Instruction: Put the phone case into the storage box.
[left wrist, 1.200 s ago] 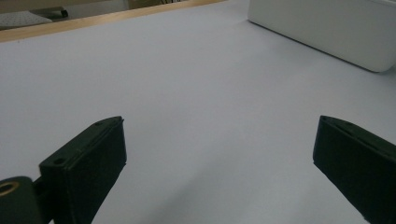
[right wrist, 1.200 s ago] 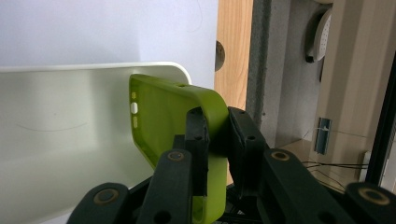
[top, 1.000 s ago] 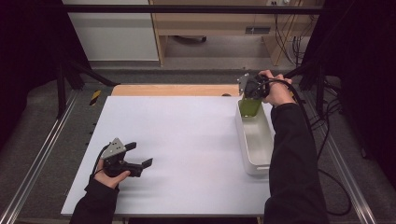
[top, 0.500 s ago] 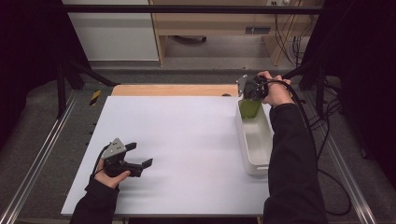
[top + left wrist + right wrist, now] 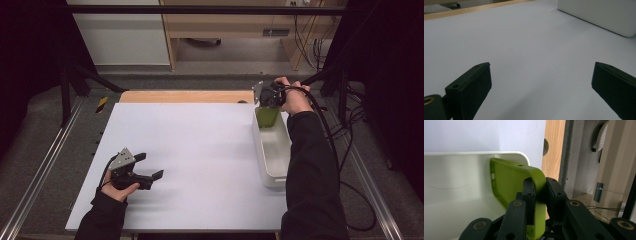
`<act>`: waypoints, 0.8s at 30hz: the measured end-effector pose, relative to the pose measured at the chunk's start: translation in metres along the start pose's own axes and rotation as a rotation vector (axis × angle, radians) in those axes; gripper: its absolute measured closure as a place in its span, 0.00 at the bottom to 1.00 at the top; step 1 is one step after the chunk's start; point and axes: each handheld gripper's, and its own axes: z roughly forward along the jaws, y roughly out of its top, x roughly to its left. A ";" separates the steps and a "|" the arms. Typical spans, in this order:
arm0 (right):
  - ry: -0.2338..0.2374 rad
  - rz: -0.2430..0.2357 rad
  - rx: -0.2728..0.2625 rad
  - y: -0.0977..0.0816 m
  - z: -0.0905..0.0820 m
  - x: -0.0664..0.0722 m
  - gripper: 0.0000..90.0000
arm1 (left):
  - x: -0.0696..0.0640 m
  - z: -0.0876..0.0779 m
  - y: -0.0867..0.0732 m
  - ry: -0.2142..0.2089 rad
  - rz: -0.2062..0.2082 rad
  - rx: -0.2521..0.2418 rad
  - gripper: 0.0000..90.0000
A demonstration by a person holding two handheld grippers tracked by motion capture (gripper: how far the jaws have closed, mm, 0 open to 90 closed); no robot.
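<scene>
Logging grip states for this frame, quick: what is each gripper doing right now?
Left gripper: open, holding nothing, low over the white table.
Right gripper: shut on the green phone case, over the white bin.

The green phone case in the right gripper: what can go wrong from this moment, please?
1. The right gripper pinches the green phone case only by one edge wall, so the soft case may bend or slip out.
2. The case hangs at the far end of the white tray, near its rim; released now, it could catch the wall or land outside on the table.
3. The left gripper rests open, far away, and cannot help.
</scene>
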 end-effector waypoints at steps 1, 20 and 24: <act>-0.003 0.006 0.001 0.000 0.000 0.000 0.87 | 0.000 0.000 0.000 0.000 0.000 0.000 0.03; -0.041 0.023 -0.025 -0.002 -0.006 -0.002 0.64 | 0.000 -0.001 0.000 0.000 -0.001 -0.005 0.03; -0.058 0.066 -0.055 -0.002 -0.015 -0.001 0.53 | 0.000 -0.002 0.001 0.004 -0.002 -0.006 0.03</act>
